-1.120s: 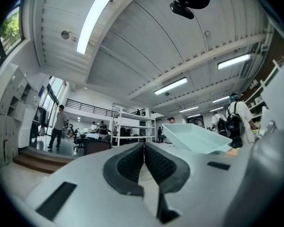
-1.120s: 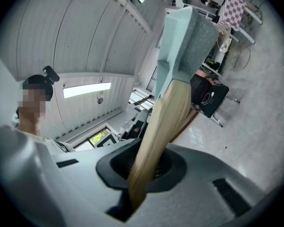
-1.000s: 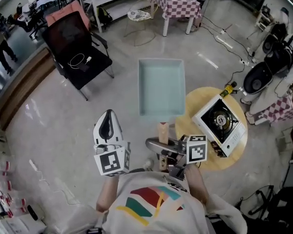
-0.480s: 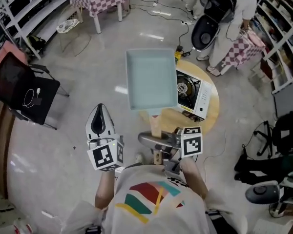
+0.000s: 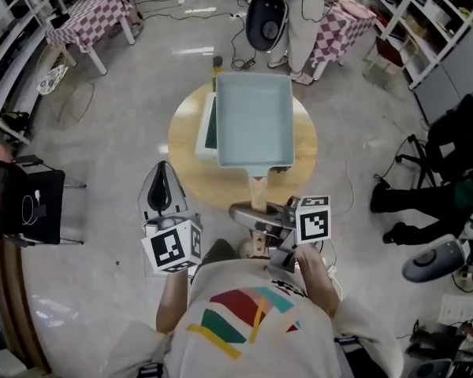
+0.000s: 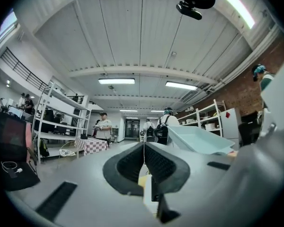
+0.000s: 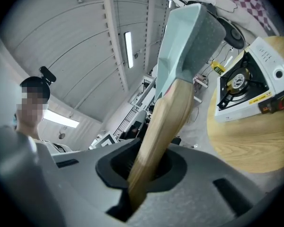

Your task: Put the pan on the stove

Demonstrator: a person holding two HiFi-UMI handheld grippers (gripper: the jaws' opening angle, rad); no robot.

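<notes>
No legible text anywhere — all blurred.

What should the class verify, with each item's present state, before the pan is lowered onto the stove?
1. Right hand-held gripper shut on the wooden handle of the pale blue rectangular pan: ok.
2. Pan over the white portable gas stove on the round wooden table: ok, overlapping in head view.
3. Stove's burner bare: ok.
4. Left hand-held gripper shut, empty, apart from pan: ok.
5. Gap between pan and burner: cannot tell.
</notes>
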